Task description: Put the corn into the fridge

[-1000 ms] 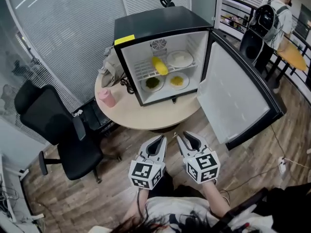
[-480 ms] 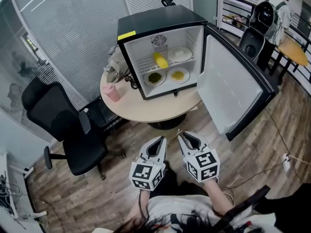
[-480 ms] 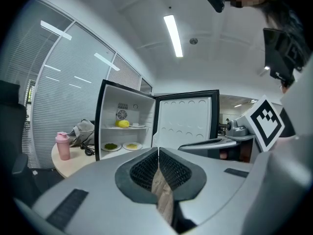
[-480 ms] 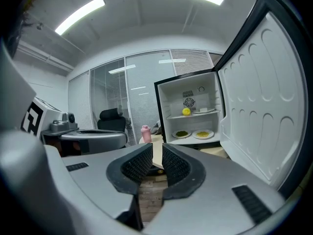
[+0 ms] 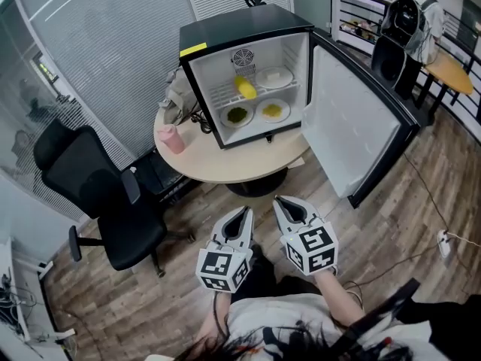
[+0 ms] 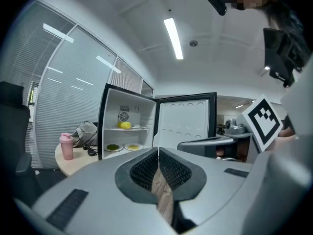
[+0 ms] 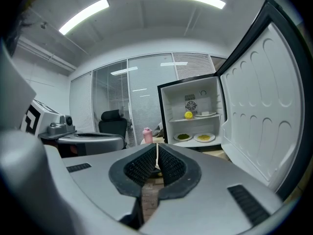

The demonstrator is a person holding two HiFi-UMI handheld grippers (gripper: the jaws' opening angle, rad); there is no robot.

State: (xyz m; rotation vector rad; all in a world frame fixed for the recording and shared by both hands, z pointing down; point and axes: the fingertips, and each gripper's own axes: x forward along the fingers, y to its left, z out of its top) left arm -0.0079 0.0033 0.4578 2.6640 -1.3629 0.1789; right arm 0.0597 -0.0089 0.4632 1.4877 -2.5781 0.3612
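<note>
Head view: pink bottle (image 5: 170,138) beside open fridge (image 5: 240,28), chair (image 5: 83,179) nearby.

corn (image 5: 246,87) in fridge (image 5: 233,28) | fridge on table (image 5: 218,168) | chair (image 5: 83,179) left of table

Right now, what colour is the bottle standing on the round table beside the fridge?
The bottle is pink, clearest in the head view.

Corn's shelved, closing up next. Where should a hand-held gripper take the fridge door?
On the fridge door, probably the free edge farthest from the hinge, coming from the dark outer side: it stands wide open and no handle shows.
</note>
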